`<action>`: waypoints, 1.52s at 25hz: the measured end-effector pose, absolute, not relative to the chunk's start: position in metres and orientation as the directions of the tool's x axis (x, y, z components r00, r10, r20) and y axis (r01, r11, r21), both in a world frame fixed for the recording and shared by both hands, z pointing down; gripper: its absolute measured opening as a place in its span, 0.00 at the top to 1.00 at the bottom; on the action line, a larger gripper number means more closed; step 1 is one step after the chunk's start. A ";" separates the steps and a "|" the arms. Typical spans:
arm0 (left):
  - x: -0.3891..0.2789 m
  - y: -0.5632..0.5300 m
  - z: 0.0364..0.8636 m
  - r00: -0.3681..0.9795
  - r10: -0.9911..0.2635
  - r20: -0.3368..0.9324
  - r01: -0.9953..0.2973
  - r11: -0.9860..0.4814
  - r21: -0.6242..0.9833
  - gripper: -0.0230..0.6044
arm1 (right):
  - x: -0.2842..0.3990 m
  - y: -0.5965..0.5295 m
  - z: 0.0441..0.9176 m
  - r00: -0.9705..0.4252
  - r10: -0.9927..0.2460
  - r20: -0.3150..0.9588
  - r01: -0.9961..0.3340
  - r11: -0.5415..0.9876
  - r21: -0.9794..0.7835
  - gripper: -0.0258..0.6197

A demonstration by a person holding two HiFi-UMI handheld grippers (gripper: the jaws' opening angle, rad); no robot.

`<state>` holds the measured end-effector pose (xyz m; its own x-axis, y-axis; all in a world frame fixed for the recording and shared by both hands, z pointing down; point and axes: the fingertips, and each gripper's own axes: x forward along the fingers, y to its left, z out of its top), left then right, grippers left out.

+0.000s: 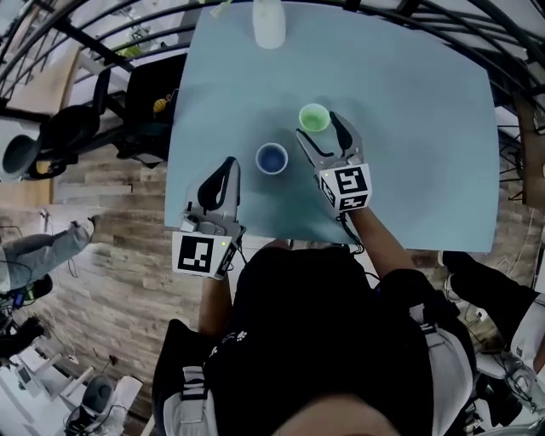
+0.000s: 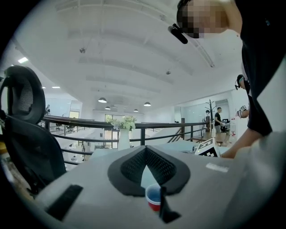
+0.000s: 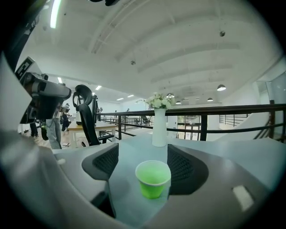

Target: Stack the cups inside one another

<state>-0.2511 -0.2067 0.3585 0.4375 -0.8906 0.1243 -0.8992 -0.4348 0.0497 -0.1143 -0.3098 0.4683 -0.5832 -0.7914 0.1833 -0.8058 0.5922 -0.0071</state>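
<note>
Table (image 1: pixel 409 102): pale blue, fills most of the head view. The person (image 1: pixel 332 341) stands at its near edge with a gripper in each hand. A black chair (image 1: pixel 51 136) is off the table's left side, over wood flooring. A white vase (image 1: pixel 269 24) stands at the far edge.

Right gripper (image 1: pixel 317 124): jaws wide apart, reaching over the table's middle. The green cup (image 1: pixel 314 117) stands upright on the table between the jaw tips. In the right gripper view it sits close against the right pad and clear of the left pad. It is not clamped.

Left gripper (image 1: pixel 228 163): near the table's front left edge, jaw tips together, nothing between them.

Blue cup (image 1: pixel 272 158): upright on the table, between the two grippers, just beside the green cup on its near left. It is apart from both grippers. Cups not yet nested.
</note>
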 end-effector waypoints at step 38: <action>-0.261 -0.214 0.371 0.446 -0.881 0.158 -0.895 -0.444 0.050 0.99 | -0.103 -0.329 0.512 -0.532 -0.785 0.318 -0.838 0.542 -0.063 0.40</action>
<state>-0.2606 -0.2144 0.3714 0.4461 -0.8810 0.1579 -0.8946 -0.4440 0.0502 -0.1029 -0.3292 0.5124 -0.5315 -0.7851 0.3179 -0.8381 0.5418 -0.0633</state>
